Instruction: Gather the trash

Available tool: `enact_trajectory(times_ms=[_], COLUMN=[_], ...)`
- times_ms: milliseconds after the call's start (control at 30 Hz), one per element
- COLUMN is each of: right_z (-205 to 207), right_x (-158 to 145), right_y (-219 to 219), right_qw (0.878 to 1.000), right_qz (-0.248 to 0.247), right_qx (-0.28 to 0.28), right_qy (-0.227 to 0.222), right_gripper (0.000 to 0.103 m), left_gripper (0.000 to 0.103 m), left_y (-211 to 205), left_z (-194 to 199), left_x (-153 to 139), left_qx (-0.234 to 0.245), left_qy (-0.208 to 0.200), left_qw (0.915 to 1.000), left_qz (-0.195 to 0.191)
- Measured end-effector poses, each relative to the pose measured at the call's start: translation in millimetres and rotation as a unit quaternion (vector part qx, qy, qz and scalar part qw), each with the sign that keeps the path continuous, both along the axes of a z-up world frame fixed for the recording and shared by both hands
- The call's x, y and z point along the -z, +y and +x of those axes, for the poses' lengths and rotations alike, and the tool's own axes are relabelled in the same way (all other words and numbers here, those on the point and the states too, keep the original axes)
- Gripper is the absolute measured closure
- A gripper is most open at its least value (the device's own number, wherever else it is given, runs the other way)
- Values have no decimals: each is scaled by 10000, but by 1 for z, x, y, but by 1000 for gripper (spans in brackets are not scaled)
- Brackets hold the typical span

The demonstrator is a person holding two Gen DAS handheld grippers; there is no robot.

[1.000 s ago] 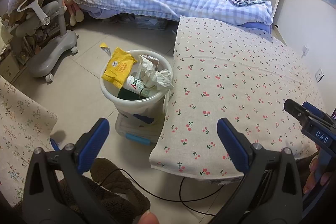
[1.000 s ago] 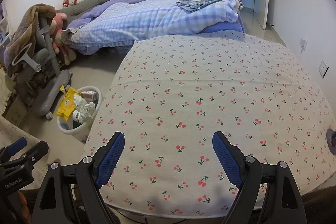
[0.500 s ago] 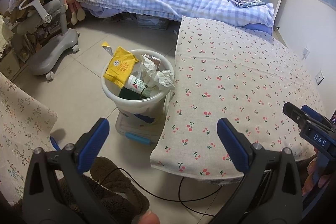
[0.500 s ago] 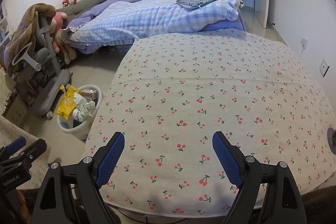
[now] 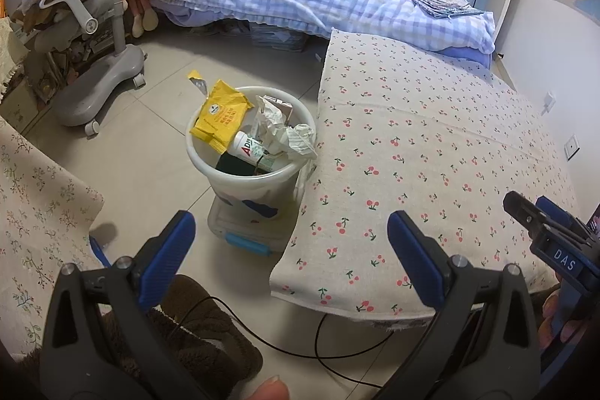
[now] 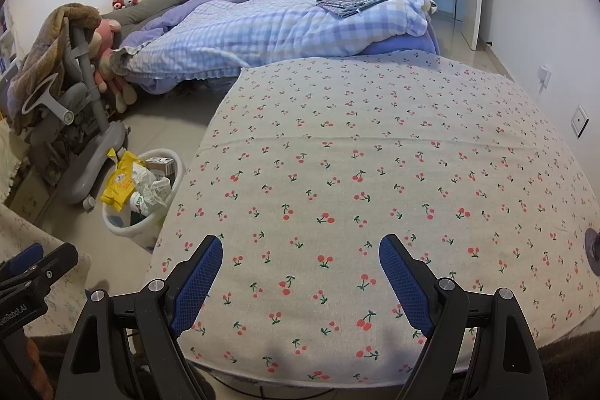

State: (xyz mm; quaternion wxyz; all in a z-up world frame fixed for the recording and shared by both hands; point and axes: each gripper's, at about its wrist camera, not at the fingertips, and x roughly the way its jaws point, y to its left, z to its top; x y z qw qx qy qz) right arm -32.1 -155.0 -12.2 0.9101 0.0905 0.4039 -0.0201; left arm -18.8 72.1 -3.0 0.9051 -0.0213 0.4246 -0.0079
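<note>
In the left wrist view, the left gripper (image 5: 288,257) hangs with jaws spread and nothing between them, and the white trash bin (image 5: 250,152) stands on the floor just ahead and slightly left of it, touching the left edge of the cherry-print table cover (image 5: 431,145) (the nearer hand by far). It is heaped with a yellow packet (image 5: 221,119), crumpled paper (image 5: 285,134) and 1 white bottle (image 5: 249,149). In the right wrist view, the right gripper (image 6: 300,272), likewise spread and empty, hovers over the bare cover, with the bin far to its left.

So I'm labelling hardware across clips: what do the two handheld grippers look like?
Both the left gripper and the right gripper have black plastic triangular-cutout arms with silver bolts and blue textured pads. The right one's body carries white "DAS" lettering; the left one's side shows partial white lettering.
</note>
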Motion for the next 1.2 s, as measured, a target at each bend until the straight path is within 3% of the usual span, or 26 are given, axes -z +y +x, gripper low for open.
enact_trajectory(times_ms=[1200], right_z=[-1], right_x=[3], right_y=[1], right_qw=[10000], right_qz=[-3], right_qx=[-12], right_qy=[38], right_gripper=[16], left_gripper=[1], left_y=[1], left_z=[-1], left_x=[-3], left_qx=[7], left_qy=[-33], left_qw=[10000], left_qz=[28])
